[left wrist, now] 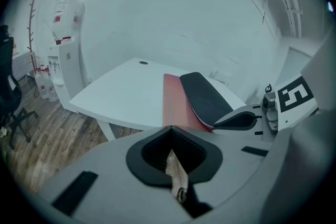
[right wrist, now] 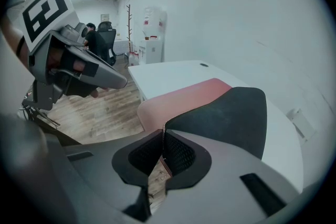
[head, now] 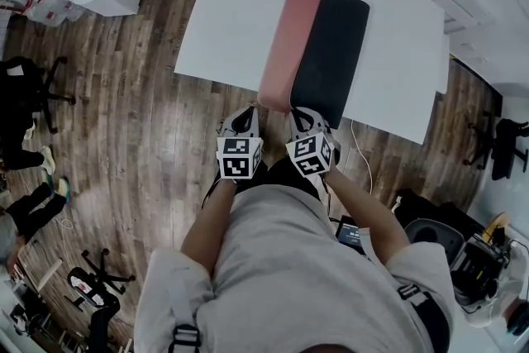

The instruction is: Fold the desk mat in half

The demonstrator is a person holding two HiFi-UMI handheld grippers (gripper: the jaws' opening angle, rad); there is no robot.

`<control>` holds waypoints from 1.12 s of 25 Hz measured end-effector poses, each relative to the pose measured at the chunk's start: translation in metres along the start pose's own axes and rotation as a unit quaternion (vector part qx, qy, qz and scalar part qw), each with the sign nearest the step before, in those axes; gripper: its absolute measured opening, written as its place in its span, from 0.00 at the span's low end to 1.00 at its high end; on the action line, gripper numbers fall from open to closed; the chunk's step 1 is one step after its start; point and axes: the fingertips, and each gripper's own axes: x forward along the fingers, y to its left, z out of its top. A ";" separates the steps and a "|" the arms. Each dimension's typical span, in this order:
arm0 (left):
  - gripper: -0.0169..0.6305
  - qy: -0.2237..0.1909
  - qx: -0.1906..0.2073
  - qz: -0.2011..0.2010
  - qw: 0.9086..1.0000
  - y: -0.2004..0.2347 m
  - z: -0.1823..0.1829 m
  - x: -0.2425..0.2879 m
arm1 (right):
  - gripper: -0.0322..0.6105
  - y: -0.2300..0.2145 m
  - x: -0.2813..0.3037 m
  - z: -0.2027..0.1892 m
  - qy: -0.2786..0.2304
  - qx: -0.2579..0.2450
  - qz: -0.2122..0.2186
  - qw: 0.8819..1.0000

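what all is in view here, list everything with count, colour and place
desk mat: 1, pink strip at left, black part at right, on the table
table: 1, white, in front of the person
floor: 1, brown wood, around the table
office chairs: at least 2, black, on the floor far left and far right
water dispenser: 1, white, by the wall
left gripper: 1, grey, shut on the desk mat's near pink edge
right gripper: 1, grey, shut on the black part's edge

In the head view the near edge of the desk mat lies hidden under the left gripper and right gripper; whether the left one's closed jaws pinch its pink corner cannot be told
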 end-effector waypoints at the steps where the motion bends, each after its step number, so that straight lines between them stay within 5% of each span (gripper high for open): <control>1: 0.04 0.001 0.001 -0.001 1.000 0.002 0.001 0.000 | 0.13 0.000 0.001 0.001 0.000 0.001 -0.001 1.000; 13: 0.04 0.008 -0.001 -0.007 1.000 0.038 0.006 0.006 | 0.13 0.013 0.024 0.026 0.000 0.005 -0.001 1.000; 28: 0.04 0.018 0.003 -0.023 1.000 0.033 0.004 0.011 | 0.13 0.020 0.024 0.029 0.001 0.013 0.000 1.000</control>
